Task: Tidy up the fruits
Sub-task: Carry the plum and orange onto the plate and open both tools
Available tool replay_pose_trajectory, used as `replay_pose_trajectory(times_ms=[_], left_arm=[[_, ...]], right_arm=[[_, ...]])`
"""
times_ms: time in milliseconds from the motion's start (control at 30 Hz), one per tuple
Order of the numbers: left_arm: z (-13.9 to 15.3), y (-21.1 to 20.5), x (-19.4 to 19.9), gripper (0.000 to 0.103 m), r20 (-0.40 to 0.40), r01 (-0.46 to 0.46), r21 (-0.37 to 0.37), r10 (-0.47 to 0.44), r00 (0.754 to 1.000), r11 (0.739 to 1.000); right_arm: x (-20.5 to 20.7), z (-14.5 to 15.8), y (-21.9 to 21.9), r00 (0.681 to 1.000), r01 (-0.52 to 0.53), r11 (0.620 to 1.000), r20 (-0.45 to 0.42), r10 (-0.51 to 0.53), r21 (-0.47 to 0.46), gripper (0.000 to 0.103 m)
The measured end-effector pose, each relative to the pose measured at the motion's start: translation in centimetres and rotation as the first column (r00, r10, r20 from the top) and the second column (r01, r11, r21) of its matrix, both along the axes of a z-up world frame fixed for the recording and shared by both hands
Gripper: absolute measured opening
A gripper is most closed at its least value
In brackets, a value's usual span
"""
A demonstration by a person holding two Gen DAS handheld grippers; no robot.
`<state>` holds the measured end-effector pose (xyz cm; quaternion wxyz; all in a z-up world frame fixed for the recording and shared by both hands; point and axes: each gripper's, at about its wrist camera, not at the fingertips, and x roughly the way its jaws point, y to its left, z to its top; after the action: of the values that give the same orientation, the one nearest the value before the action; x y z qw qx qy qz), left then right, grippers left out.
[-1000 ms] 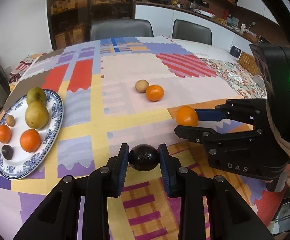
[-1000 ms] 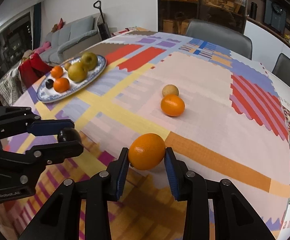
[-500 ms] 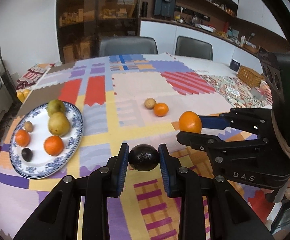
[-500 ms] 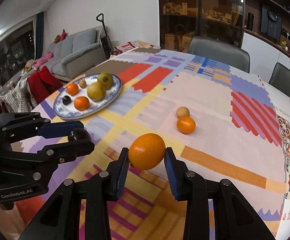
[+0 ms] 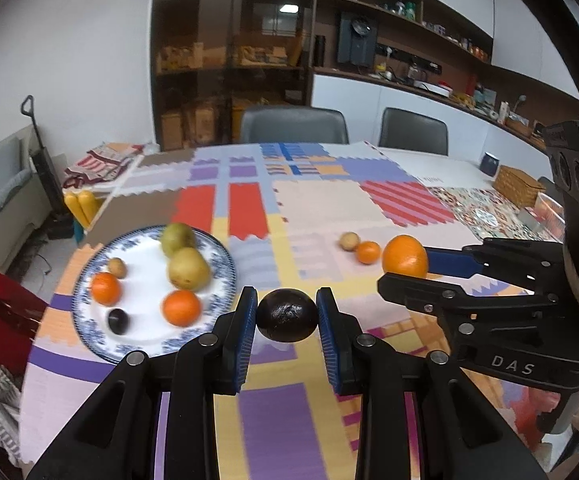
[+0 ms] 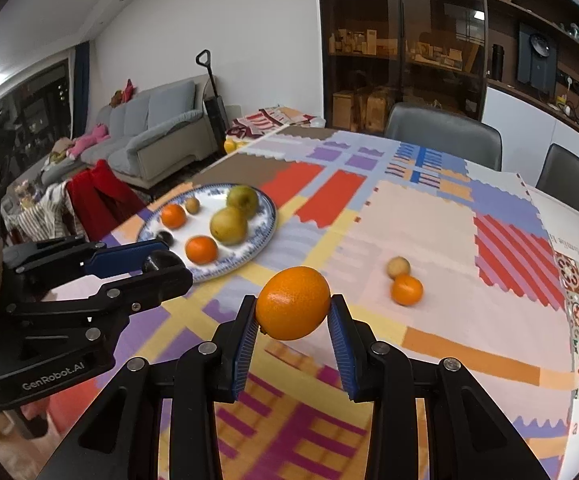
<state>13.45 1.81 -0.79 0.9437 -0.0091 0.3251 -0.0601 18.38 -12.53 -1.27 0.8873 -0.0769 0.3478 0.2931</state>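
Your left gripper (image 5: 286, 316) is squeezing a dark fruit (image 5: 286, 315) up above the table (image 5: 389, 200). It looks small and smooth, so it could slip; hold it by its fat middle. Your right gripper (image 6: 292, 316) is squeezing an orange (image 6: 293, 303), round and firm. Farther off, the plate (image 5: 89, 312) has fruit on it. Two little fruits wait beyond.
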Motion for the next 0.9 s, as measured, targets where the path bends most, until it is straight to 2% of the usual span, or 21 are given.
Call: replay_pose_trajectory(times_ms=[400, 900], left_arm=[[0.9, 5.2, -1.5, 0.03, 0.051, -0.081, 0.023, 0.079, 0.996, 0.996], [-0.6, 11.0, -0.5, 0.03, 0.025, -0.128, 0.015, 0.128, 0.991, 0.992]], right_arm=[[-0.3, 1.3, 4.5, 1.0, -0.021, 1.0, 0.013, 0.02, 0.019, 0.037], [0.7, 0.7, 10.6, 0.998, -0.067, 0.998, -0.019, 0.067, 0.006, 0.037]])
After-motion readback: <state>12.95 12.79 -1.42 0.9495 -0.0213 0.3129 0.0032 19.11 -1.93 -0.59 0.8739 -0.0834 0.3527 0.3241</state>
